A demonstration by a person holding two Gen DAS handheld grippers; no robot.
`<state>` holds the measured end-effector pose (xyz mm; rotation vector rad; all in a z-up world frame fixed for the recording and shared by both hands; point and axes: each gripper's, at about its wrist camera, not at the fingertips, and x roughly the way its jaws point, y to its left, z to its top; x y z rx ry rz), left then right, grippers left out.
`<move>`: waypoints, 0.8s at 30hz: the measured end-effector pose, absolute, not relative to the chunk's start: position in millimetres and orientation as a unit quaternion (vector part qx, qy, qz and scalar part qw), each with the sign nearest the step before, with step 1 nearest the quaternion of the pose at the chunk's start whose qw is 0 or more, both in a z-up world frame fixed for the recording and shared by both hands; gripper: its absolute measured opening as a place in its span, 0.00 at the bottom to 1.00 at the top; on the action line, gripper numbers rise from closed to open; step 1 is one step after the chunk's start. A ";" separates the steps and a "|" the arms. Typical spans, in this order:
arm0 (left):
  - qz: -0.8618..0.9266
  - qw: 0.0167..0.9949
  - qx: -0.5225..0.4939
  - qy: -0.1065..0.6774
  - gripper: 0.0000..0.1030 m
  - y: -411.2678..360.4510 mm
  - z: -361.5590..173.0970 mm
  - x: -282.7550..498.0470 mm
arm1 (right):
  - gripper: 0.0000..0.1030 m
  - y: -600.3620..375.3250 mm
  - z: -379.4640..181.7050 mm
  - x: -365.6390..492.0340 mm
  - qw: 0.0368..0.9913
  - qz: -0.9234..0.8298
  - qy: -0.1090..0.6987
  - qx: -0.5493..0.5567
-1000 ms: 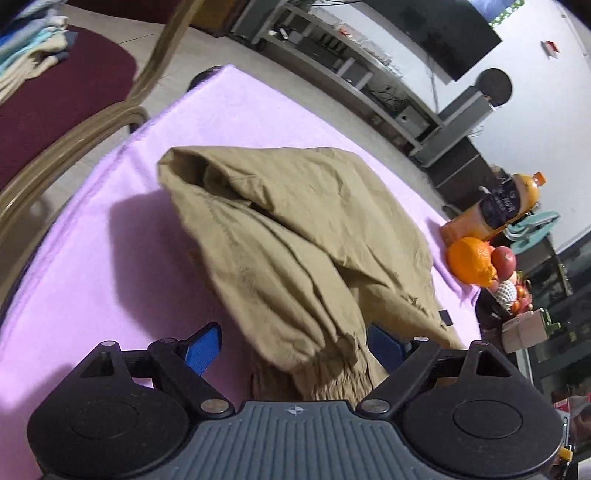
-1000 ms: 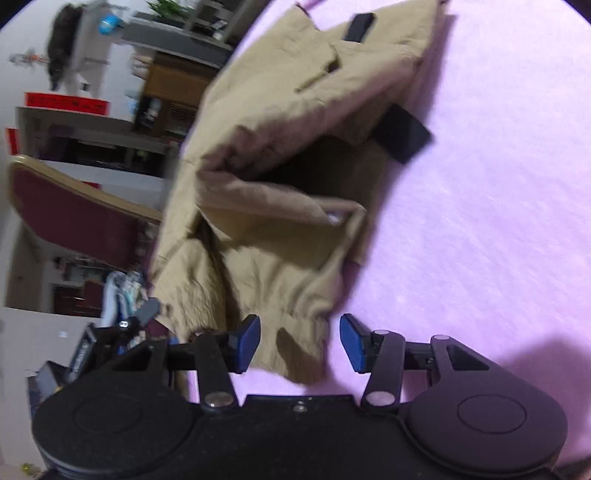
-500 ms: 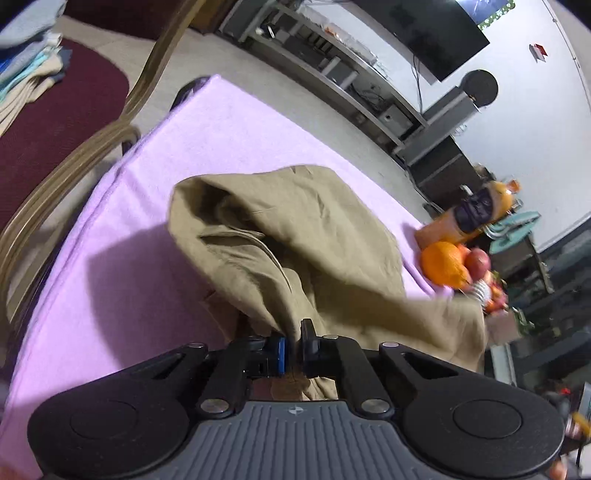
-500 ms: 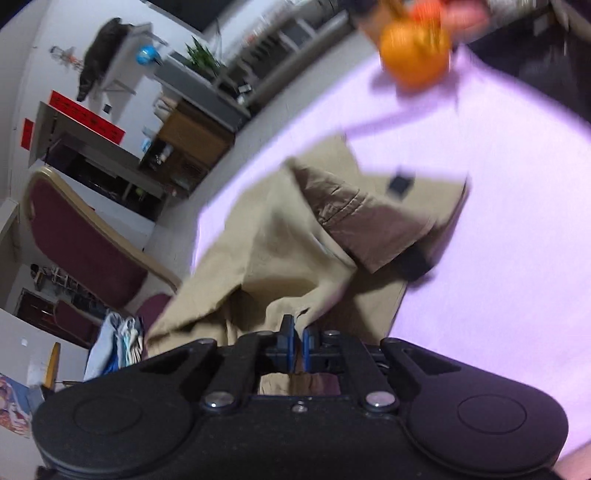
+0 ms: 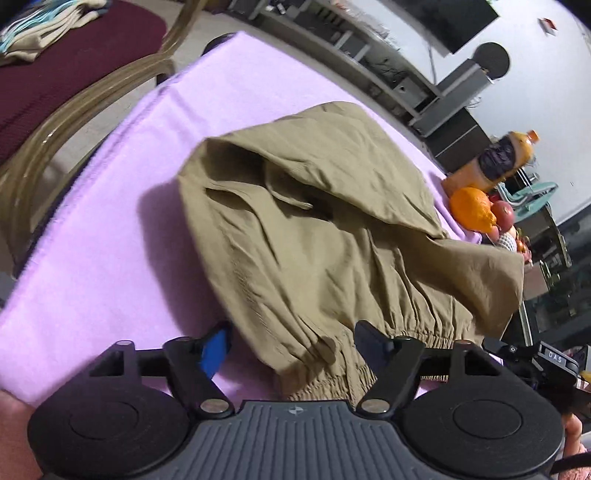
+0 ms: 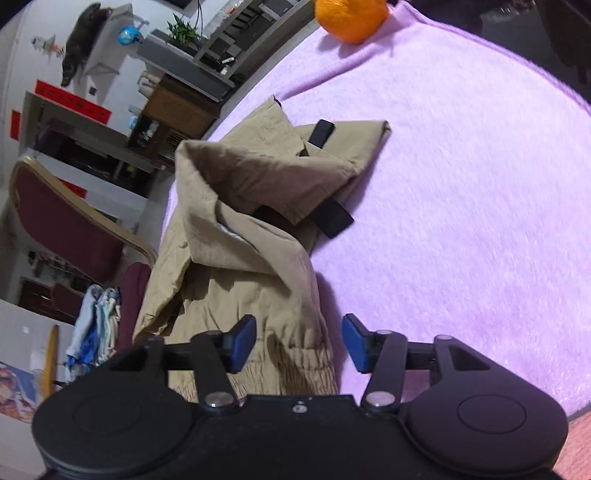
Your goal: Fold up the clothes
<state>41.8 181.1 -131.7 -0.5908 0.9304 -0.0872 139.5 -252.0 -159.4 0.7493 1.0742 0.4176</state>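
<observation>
Khaki trousers [image 5: 314, 221] lie bunched and partly folded on a pink cloth-covered table [image 5: 110, 229]. Their elastic cuff lies between the open fingers of my left gripper [image 5: 291, 345]. In the right wrist view the same trousers [image 6: 236, 236] show a black strap and tab near the waistband. My right gripper [image 6: 299, 345] is open, its fingers on either side of another gathered cuff end. Neither gripper pinches the fabric.
An orange [image 5: 472, 208], an apple and an orange juice bottle [image 5: 495, 162] stand at the table's far right. The orange [image 6: 351, 16] also shows in the right wrist view. A maroon chair [image 5: 66, 74] with folded clothes stands left of the table. Shelves and a TV stand lie beyond.
Half a second ago both grippers were shut on the trousers' fabric and held it lifted. Now both have opened and the fabric lies down on the table, folded over.
</observation>
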 end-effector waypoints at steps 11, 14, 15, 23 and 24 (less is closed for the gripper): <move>-0.055 0.856 -0.251 0.448 0.28 156.6 -143.1 64.7 | 0.44 -223.6 -172.9 136.4 0.803 0.246 0.451 0.302; -0.056 0.834 -0.246 0.491 0.10 154.6 -135.9 72.9 | 0.12 -214.6 -164.5 133.3 0.795 0.234 0.484 0.280; -0.057 0.829 -0.243 0.500 0.08 153.5 -129.7 74.5 | 0.12 -214.6 -156.5 130.7 0.793 0.232 0.487 0.284; -0.203 0.810 -0.328 0.442 0.05 153.5 20.4 89.6 | 0.10 -229.1 -8.4 109.3 0.787 0.274 0.420 0.359; -0.220 0.818 -0.339 0.408 0.05 156.1 49.5 86.2 | 0.10 -233.8 16.2 103.1 0.796 0.279 0.396 0.363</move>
